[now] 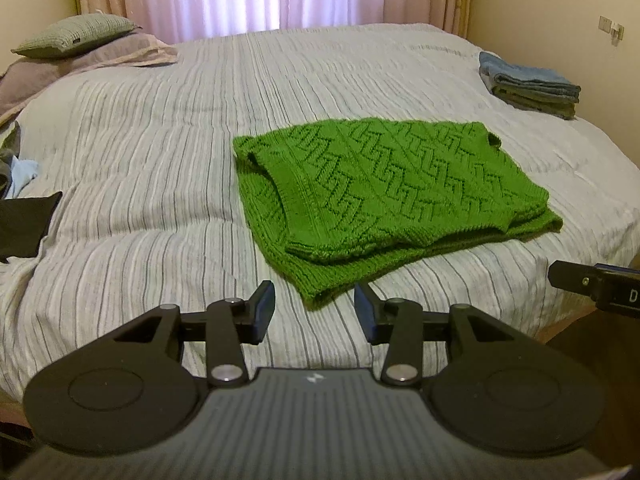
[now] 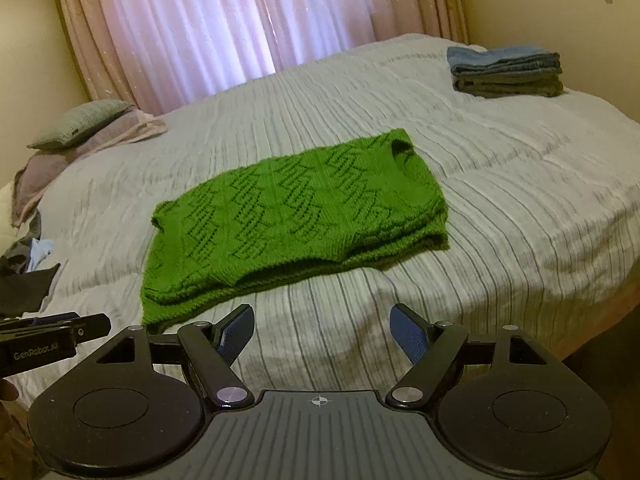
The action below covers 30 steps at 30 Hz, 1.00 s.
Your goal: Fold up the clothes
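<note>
Striped bedspread (image 1: 160,160) bears folded green sweater (image 1: 384,196) near its edge; both claws (image 1: 315,312) (image 2: 322,330) apparently released.

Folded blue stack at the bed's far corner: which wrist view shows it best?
The right wrist view: the folded blue stack faces the camera side-on, its layers separable. The left wrist view shows the same stack smaller, angled, near the frame's edge.

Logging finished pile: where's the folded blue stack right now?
The folded blue stack sits at the bed's far right corner in both views, beyond the green sweater, near the wall.
</note>
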Available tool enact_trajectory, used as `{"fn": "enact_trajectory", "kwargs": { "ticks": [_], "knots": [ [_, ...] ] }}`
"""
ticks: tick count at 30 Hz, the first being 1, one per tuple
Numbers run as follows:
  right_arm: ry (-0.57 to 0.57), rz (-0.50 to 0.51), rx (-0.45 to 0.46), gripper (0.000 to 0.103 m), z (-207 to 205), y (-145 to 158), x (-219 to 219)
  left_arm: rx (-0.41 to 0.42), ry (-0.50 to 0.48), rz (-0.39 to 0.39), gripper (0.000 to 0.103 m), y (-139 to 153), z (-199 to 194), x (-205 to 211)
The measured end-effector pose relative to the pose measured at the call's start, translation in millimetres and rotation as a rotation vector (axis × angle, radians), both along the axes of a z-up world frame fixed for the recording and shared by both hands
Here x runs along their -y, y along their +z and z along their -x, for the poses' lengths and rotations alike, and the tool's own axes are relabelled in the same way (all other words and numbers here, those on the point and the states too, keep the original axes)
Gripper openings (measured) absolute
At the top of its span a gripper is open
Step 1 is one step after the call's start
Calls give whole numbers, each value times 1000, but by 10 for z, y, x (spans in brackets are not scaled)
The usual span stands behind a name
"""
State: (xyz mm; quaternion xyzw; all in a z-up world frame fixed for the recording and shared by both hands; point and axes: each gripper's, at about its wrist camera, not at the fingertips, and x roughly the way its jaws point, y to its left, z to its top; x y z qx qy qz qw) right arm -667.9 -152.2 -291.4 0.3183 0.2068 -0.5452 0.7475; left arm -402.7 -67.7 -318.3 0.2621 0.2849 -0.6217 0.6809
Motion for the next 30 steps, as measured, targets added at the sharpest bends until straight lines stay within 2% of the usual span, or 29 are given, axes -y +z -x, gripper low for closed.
{"fn": "enact_trajectory", "kwargs": {
  "ticks": [14, 21, 25, 30],
  "knots": [
    [-17, -49, -5, 78, 17, -183, 185, 5, 3, -58, 39, -187, 3, 199],
    [-33, -58, -3, 78, 106, -270, 307, -2, -10, -60, 39, -243, -17, 296],
    [-86, -22, 40, 78, 299, -265, 420, -23, 0, -43, 39, -248, -107, 370],
    [-164, -18, 181, 78, 645, -325, 683, -51, -2, -12, 38, -228, -204, 463]
  ]
}}
